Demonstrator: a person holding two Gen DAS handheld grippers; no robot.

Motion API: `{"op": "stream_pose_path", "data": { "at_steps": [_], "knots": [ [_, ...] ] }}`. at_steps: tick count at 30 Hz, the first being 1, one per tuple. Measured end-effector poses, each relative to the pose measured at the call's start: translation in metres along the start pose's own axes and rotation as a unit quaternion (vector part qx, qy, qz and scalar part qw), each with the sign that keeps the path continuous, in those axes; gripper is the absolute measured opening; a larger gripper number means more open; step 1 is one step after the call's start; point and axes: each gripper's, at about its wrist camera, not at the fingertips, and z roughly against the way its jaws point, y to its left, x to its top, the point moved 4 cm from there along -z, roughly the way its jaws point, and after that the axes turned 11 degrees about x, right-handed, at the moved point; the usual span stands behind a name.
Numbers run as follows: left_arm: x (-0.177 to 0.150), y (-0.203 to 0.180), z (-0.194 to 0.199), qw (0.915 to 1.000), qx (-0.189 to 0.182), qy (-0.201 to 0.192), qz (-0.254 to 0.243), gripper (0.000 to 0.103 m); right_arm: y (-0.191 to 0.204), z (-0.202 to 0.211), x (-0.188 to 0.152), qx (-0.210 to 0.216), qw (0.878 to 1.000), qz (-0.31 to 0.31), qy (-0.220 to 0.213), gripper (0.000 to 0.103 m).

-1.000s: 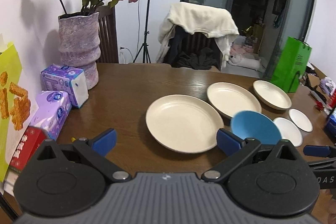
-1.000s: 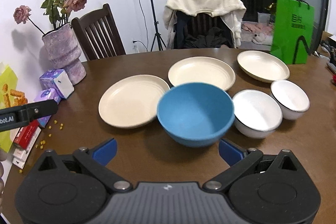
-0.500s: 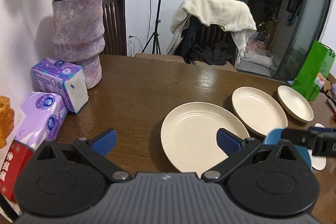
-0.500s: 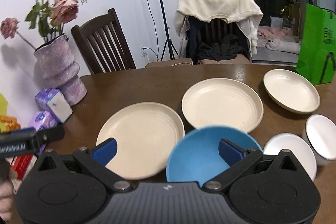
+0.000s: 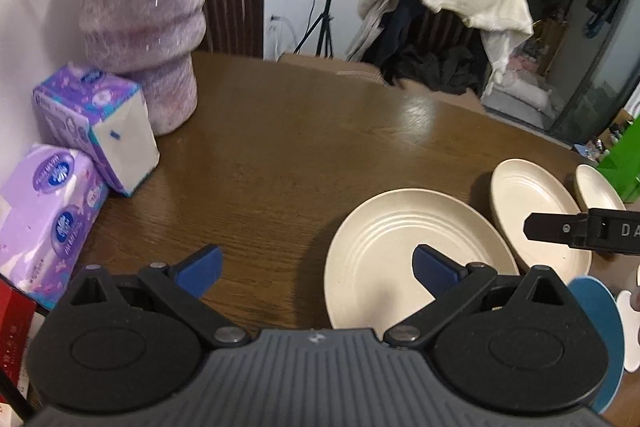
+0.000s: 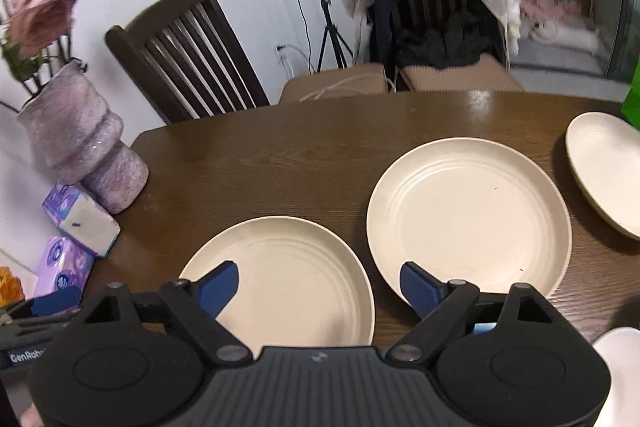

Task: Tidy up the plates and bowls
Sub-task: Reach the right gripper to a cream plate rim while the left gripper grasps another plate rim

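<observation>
Over nearest cream plate [image 6: 288,279], right claw [image 6: 316,285] closing, empty

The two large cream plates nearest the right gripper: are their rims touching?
Apart. The right wrist view shows a strip of brown table between the nearer plate and the farther plate where their rims come closest.

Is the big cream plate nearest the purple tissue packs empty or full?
Empty. The plate lies flat on the table, its ridged cream inside bare; only the right gripper's closing blue fingers hang above its near edge.
</observation>
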Motion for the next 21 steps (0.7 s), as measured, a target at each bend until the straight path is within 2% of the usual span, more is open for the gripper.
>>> {"op": "stream_pose_path", "data": {
  "at_steps": [2, 6, 11, 16, 21],
  "knots": [
    [0.001, 0.002, -0.010, 0.9998, 0.001, 0.016, 0.009, 0.103, -0.003, -0.008, 0.004, 0.001, 1.000, -0.004, 0.018, 0.083],
    [-0.001, 0.003, -0.028, 0.9989, 0.002, 0.044, 0.020, 0.103, -0.011, -0.023, 0.005, -0.006, 0.998, -0.028, 0.052, 0.070],
    [-0.005, 0.002, -0.042, 0.9977, -0.001, 0.064, 0.021, 0.101, -0.019, -0.044, -0.002, -0.023, 0.994, -0.050, 0.093, 0.058],
    [-0.011, -0.002, -0.052, 0.9965, -0.011, 0.081, 0.016, 0.093, -0.023, -0.060, -0.010, -0.029, 0.992, -0.065, 0.108, 0.051],
    [-0.015, -0.006, -0.066, 0.9933, -0.025, 0.111, 0.019, 0.075, -0.023, -0.071, -0.014, -0.034, 0.990, -0.072, 0.118, 0.044]
  ]
}}
